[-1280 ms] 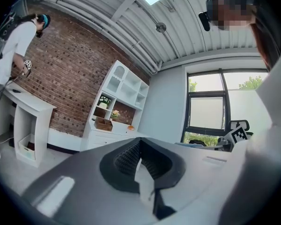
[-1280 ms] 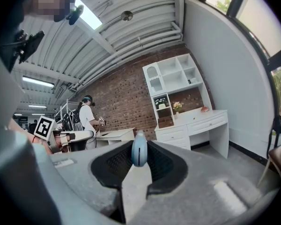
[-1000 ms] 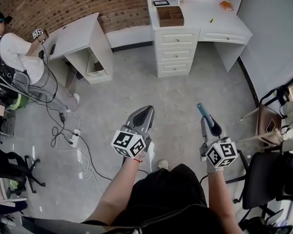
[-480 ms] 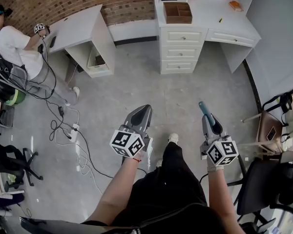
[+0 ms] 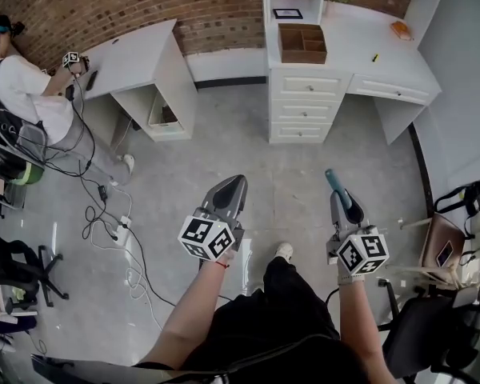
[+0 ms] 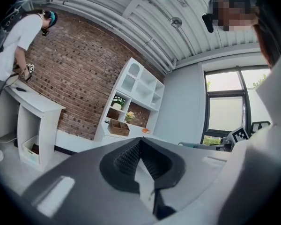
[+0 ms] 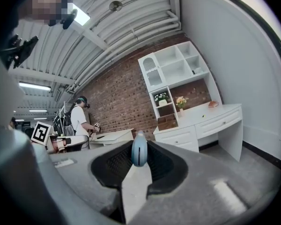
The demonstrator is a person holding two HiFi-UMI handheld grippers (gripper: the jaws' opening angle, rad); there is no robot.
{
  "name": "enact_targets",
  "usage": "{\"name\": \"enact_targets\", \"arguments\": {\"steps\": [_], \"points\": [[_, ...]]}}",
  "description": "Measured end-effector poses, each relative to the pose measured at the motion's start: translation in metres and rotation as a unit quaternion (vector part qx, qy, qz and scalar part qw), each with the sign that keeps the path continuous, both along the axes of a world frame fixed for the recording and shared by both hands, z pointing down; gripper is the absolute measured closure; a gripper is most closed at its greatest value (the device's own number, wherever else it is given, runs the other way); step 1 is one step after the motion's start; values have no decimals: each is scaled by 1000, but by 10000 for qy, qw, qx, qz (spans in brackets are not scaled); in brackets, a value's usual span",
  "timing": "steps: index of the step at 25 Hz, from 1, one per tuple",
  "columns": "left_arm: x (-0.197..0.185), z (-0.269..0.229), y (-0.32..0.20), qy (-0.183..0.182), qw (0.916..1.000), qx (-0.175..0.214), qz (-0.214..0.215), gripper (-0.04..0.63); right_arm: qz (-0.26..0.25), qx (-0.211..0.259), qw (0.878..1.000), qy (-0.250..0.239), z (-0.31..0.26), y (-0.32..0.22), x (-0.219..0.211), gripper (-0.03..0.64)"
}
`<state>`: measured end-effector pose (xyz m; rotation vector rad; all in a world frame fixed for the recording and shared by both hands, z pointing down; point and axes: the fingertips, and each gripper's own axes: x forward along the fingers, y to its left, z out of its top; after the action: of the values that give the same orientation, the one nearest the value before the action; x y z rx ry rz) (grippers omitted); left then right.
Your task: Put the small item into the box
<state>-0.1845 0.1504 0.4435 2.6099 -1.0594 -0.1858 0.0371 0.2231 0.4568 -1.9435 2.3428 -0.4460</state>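
Note:
The wooden box [image 5: 302,43] with compartments stands on the white desk [image 5: 360,54] by the brick wall, far ahead of both grippers. It also shows in the left gripper view, box [image 6: 118,127], and in the right gripper view, box [image 7: 167,122]. My right gripper [image 5: 341,200] is shut on a small blue tube-like item [image 5: 334,182] that sticks out past its tips. Seen from the right gripper view, the blue item [image 7: 139,153] stands upright between the pads. My left gripper [image 5: 234,186] is held over the floor, shut with nothing in it [image 6: 139,142].
A second white desk [image 5: 136,54] stands at the left, with a person [image 5: 24,86] working at it. Cables and a power strip [image 5: 120,224] lie on the grey floor. Chairs [image 5: 448,242] stand at the right. An orange object [image 5: 401,29] lies on the drawer desk.
The view has swung a little: the drawer desk and box now sit further right and slightly lower. The person's foot has stepped forward. Both grippers keep their pose and grip.

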Motion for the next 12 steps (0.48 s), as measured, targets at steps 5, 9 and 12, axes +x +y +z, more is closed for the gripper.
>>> {"name": "enact_targets", "arguments": {"steps": [5,9,12], "points": [[27,-5,-43,-3,10000,14,8,592,6,-12,10000,-52,0,-41,27,541],[50,-6,-70,-34,10000,13,56,592,52,-21,9999,-90,1,-70,50,541],[64,-4,-89,-51,10000,7,46,592,32,-7,9999,-98,2,-88,64,541]]}}
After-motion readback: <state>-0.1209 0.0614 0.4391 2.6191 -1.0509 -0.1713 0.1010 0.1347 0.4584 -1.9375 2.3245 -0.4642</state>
